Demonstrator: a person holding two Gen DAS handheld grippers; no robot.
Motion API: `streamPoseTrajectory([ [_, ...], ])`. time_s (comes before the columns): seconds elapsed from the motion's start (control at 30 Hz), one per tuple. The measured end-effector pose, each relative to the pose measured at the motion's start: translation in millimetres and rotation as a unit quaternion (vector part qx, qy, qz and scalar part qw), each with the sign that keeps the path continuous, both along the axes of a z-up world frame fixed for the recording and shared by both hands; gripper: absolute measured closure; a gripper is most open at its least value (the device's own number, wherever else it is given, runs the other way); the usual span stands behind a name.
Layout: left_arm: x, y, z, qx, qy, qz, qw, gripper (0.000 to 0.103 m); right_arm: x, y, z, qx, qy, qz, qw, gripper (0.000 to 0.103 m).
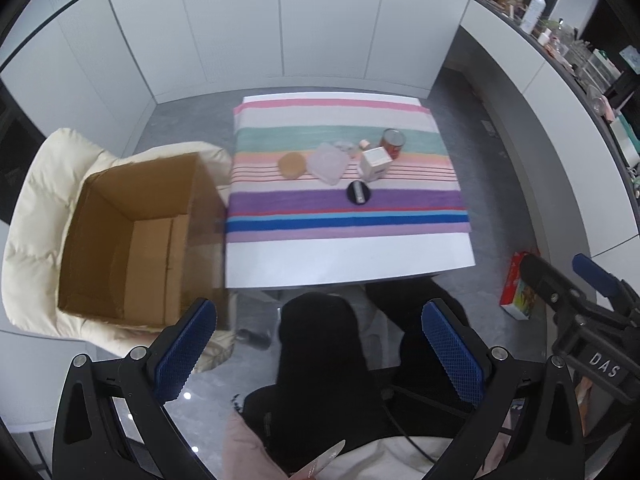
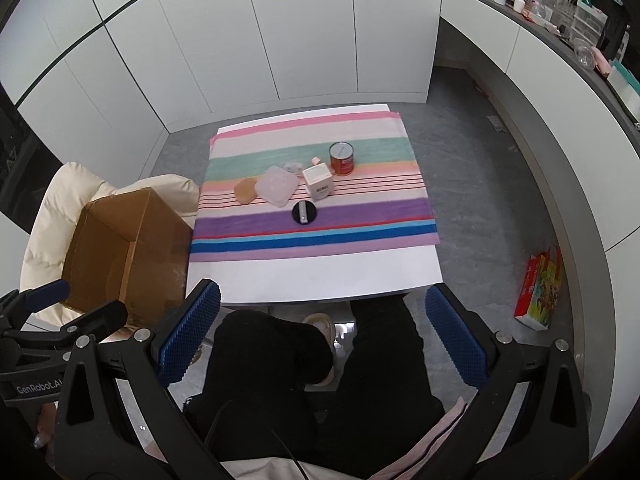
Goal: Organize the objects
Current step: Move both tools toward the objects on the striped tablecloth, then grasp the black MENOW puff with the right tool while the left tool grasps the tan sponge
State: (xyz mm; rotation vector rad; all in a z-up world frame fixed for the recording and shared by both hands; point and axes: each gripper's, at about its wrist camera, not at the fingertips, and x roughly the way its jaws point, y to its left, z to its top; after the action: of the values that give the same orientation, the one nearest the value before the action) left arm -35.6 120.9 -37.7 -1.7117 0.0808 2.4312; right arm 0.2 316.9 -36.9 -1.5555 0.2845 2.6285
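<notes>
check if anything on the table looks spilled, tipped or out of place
Nothing stands out. The red can and white box stand upright on the striped cloth, beside the tan puck, clear lid and black disc. No spill shows.

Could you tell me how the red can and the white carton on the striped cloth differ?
The red can is a cylinder, while the white carton is box-shaped with flat sides. The can is red with a pale top; the carton is white all over. The can stands farther back on the teal stripe, the carton nearer on the thin red lines. Both stand upright on the striped cloth, untouched by either gripper.
</notes>
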Motion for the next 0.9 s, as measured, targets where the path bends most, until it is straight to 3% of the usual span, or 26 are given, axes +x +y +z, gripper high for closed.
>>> streamPoseTrajectory([
  [0.5,-20.6,52.0,-16.0,0.014,0.004,0.005,0.9999,0.0,-8.0,61.2,-25.1,-0.003,0.003,-0.017,1.0,0.0],
  [0.63,-27.0,66.0,-27.2,-0.053,0.047,0.007,0.9975,0.001,-13.6,72.0,-32.2,-0.002,0.015,-0.034,0.999,0.0],
  [0.73,-34.8,76.4,-41.1,-0.097,0.054,-0.009,0.9937,0.002,-19.9,79.5,-38.4,0.011,0.026,-0.049,0.998,0.0],
  [0.9,-53.7,75.3,-62.9,-0.042,0.045,-0.01,0.998,0.003,-38.3,82.0,-59.4,0.042,0.012,-0.051,0.998,0.0],
])
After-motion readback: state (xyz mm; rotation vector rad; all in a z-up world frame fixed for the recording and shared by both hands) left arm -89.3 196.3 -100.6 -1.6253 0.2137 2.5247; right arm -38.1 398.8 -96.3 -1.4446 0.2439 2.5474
